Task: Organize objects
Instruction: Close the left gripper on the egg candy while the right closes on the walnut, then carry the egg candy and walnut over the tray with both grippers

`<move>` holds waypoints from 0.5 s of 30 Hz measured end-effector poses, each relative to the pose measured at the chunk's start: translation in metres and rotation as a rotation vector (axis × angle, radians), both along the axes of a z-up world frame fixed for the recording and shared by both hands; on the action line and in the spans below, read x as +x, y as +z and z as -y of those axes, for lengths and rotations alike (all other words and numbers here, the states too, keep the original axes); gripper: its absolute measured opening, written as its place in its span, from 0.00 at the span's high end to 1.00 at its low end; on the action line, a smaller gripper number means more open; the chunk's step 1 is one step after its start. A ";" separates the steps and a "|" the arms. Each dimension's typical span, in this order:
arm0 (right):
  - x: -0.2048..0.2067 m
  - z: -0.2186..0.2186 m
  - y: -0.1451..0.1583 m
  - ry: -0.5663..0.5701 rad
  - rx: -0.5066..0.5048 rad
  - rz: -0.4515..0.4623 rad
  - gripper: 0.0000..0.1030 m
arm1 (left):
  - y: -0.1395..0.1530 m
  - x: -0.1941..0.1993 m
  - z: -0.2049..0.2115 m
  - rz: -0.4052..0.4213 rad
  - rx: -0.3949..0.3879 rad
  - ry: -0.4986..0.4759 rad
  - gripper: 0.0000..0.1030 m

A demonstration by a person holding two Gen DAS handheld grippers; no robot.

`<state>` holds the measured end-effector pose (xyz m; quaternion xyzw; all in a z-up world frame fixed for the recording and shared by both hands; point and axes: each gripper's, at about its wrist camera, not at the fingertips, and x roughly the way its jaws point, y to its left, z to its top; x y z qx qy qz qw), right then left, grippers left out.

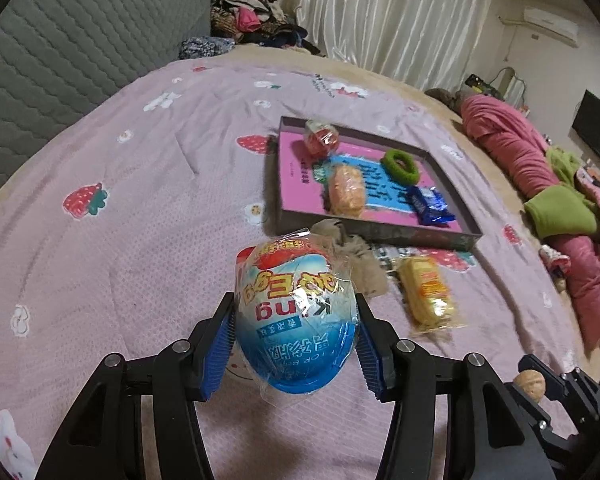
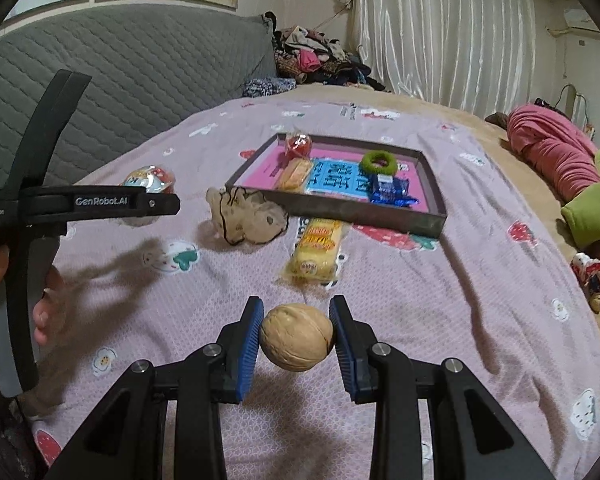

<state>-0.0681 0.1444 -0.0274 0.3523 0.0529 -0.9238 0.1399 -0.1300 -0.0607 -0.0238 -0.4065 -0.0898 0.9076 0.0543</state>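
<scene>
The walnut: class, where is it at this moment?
In the right wrist view the walnut is clamped between the right tongs, above the pink bedspread, just short of the yellow snack packet.

This is a lived-in bedroom in a home: a wide bed (image 2: 420,320) fills the scene, spread with a pink sheet printed with strawberries, and a grey quilted headboard (image 2: 120,80) rises at the far left. Pale curtains (image 2: 440,32) hang at the far wall beside a heap of clothes (image 2: 316,60), a rolled pink quilt (image 2: 556,156) lies at the right, and an air conditioner (image 1: 552,26) sits high on the wall.
</scene>
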 end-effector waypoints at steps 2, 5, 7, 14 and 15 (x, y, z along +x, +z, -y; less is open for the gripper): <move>0.002 -0.002 0.005 -0.003 -0.006 -0.009 0.66 | 0.006 0.005 -0.004 -0.011 -0.013 -0.004 0.45; 0.005 -0.005 0.014 -0.007 -0.011 -0.024 0.66 | 0.017 0.013 -0.010 -0.025 -0.023 -0.017 0.45; 0.007 -0.008 0.022 -0.011 -0.014 -0.037 0.66 | 0.023 0.017 -0.016 -0.031 -0.024 -0.028 0.45; 0.007 -0.017 0.058 -0.019 -0.010 -0.109 0.66 | 0.053 0.027 -0.036 -0.077 -0.049 -0.054 0.45; 0.007 -0.018 0.062 -0.020 -0.008 -0.115 0.66 | 0.057 0.027 -0.039 -0.084 -0.051 -0.058 0.45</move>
